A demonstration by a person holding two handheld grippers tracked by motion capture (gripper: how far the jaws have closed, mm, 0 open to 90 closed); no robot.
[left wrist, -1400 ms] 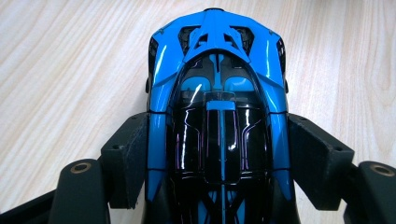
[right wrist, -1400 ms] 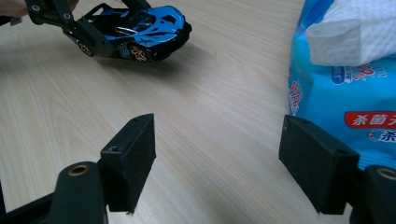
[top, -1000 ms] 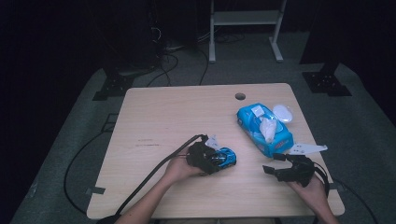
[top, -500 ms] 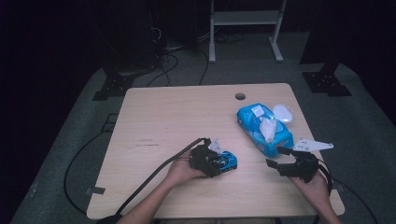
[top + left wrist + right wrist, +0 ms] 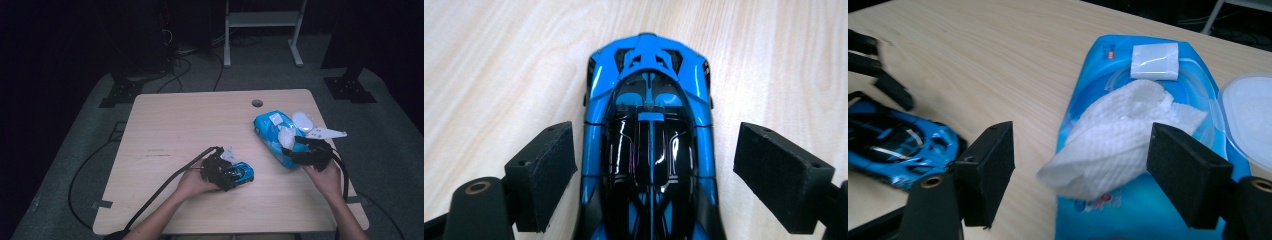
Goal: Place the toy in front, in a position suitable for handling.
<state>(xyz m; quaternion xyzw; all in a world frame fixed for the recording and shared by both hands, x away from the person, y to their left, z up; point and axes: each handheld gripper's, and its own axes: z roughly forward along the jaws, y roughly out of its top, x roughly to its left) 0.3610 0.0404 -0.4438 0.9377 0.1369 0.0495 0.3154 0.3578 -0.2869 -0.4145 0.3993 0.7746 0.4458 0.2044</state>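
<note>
Since a second ago, the right tool [image 5: 311, 153] has moved up over the blue wipes pack [image 5: 1128, 125], jaws wide around its white wipe [image 5: 1118, 135]. Left tool [image 5: 654, 175] has just been opening, the glossy blue toy car [image 5: 649, 150] loose between its jaws.

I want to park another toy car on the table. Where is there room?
The far left of the table, from the round hole leftwards, is bare. So is the near edge between the two forearms. It is crowded around the blue car and the wipes pack.
</note>
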